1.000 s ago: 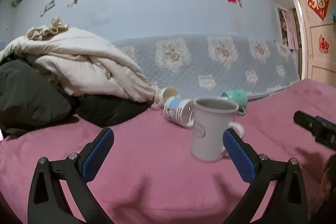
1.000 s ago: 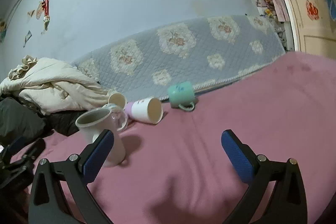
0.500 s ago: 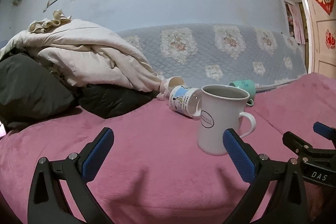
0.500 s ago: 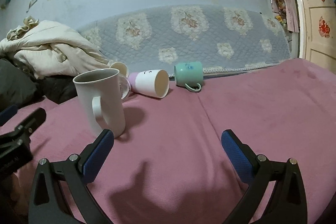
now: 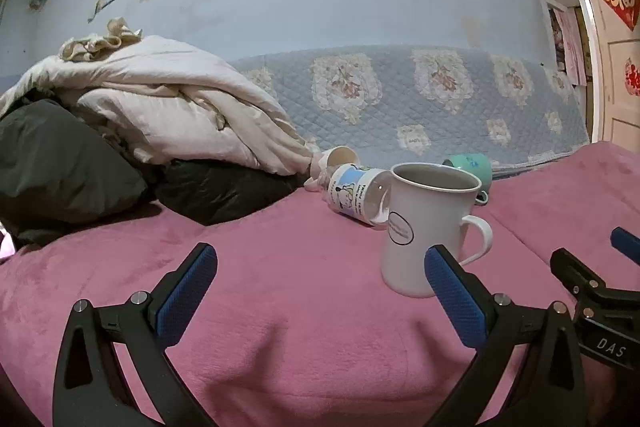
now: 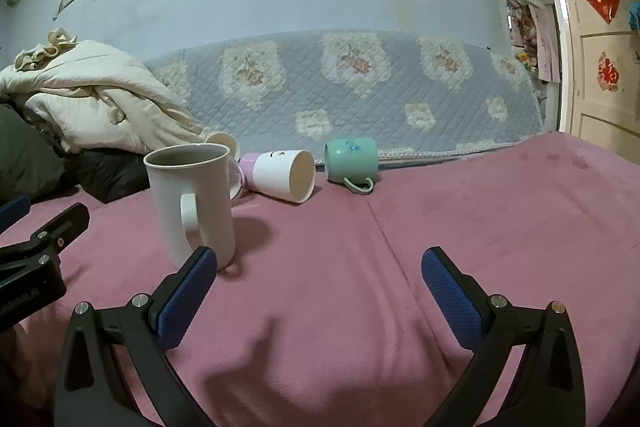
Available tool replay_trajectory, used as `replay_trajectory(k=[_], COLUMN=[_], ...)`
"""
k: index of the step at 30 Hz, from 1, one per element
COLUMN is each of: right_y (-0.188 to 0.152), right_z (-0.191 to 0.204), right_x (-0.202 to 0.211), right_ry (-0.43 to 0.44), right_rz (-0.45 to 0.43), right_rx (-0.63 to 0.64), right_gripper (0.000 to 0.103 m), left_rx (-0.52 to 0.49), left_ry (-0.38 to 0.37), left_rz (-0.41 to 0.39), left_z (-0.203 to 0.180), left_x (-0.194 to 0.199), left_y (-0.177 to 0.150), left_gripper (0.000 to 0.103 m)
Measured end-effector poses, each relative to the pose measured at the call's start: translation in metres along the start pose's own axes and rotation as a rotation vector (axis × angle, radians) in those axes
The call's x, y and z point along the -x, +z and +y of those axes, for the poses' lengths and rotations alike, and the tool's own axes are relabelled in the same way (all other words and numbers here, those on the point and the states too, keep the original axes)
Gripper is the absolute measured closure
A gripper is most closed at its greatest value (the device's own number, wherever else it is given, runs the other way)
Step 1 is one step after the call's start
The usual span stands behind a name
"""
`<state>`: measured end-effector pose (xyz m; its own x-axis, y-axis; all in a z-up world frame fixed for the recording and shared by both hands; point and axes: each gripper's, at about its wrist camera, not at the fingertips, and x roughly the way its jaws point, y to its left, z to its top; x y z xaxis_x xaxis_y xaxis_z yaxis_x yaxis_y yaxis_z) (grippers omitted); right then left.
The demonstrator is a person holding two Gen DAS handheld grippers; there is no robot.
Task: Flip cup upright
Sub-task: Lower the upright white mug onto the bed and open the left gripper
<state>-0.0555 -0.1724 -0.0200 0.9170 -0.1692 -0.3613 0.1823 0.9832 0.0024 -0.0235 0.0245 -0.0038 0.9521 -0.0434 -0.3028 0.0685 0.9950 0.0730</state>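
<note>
Left wrist view: white mug (image 5: 430, 227) upright, partly hiding a green cup (image 5: 474, 169); left gripper (image 5: 320, 281) and right gripper (image 6: 320, 277) both gape empty.

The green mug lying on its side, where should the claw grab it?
Probably across the round body of the green ceramic mug, coming from above. It lies sideways on the pink blanket, handle down in front, so the curved sides stay free for the right claw.

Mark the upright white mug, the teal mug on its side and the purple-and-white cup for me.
white mug (image 6: 200, 187): right wrist view, on its side wall above the handle.
teal mug (image 6: 352, 159): right wrist view, on its body.
purple-and-white cup (image 6: 272, 173): right wrist view, on its white side wall.
</note>
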Motion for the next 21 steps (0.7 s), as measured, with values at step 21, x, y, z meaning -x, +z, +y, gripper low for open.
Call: replay_trajectory(k=[21], right_y=[0.000], right_z=[-0.007], right_x=[0.002], right_ry=[-0.019], right_rz=[-0.007], right_rx=[-0.029], right_gripper=[0.000], left_rx=[0.019], left_ry=[0.025], left_rz=[0.021], left_z=[0.003], left_x=[-0.004], left_y=[0.000], left_gripper=[0.000])
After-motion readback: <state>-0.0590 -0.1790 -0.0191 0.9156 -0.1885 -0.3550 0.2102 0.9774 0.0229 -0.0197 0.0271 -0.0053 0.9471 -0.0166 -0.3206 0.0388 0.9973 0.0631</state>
